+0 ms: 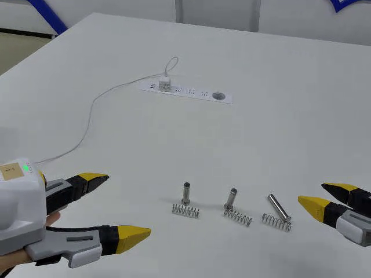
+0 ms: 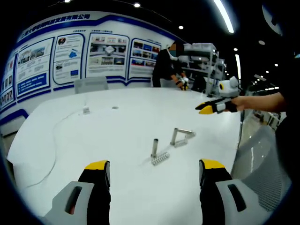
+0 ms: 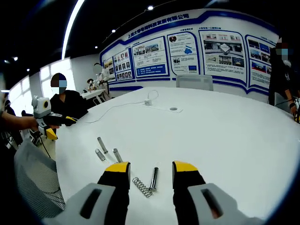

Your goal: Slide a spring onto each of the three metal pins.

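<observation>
Springs [image 1: 237, 217]: three loose on counter [image 1: 261, 133], between left tongs [image 1: 128, 204] and right tongs [image 1: 311, 193].
Pins [image 1: 231, 198]: one beside each spring, seemingly paired for easy threading; all bare.
Tongs: both released, empty, flanking the row; right tongs nearer.

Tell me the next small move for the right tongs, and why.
Probably ease the right tongs forward and close them on the nearest spring. They are open and empty, that spring lies loose beside the rightmost pin, and no spring is on a pin yet.
</observation>
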Tool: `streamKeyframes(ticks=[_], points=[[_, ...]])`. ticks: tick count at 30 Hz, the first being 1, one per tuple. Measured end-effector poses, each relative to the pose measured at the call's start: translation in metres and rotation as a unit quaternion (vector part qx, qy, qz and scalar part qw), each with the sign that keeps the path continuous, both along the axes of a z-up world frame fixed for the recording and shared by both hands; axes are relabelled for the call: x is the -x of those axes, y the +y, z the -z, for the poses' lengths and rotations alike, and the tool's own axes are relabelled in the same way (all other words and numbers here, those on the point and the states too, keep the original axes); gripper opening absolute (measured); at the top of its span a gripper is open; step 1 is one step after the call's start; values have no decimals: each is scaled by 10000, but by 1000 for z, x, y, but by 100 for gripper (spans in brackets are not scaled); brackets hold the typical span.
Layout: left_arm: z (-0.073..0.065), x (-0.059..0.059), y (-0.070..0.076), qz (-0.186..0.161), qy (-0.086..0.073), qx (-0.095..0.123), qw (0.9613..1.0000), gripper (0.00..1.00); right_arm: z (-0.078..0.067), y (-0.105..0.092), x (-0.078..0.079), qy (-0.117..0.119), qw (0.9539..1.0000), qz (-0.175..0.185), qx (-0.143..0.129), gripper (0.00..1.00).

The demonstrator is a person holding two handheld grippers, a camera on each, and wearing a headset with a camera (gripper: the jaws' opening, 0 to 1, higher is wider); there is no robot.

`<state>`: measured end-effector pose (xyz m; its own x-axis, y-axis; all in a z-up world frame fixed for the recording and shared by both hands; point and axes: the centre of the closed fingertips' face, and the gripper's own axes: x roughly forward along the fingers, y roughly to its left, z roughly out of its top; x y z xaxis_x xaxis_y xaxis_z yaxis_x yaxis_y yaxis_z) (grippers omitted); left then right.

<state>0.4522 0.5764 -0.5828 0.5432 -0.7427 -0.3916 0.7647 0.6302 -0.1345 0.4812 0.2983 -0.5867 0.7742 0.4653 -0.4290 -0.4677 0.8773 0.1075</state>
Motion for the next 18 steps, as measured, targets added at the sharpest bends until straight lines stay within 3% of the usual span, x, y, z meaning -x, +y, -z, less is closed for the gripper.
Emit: streamKeyframes(ticks=[7,18], points=[[7,3,-3,29,112,-10,9999,79,20,10,-14,279,9994,-124,154,35],[10,4,-2,-65,124,-92,9999,80,57,24,-29,781,9959,-299,353,31]])
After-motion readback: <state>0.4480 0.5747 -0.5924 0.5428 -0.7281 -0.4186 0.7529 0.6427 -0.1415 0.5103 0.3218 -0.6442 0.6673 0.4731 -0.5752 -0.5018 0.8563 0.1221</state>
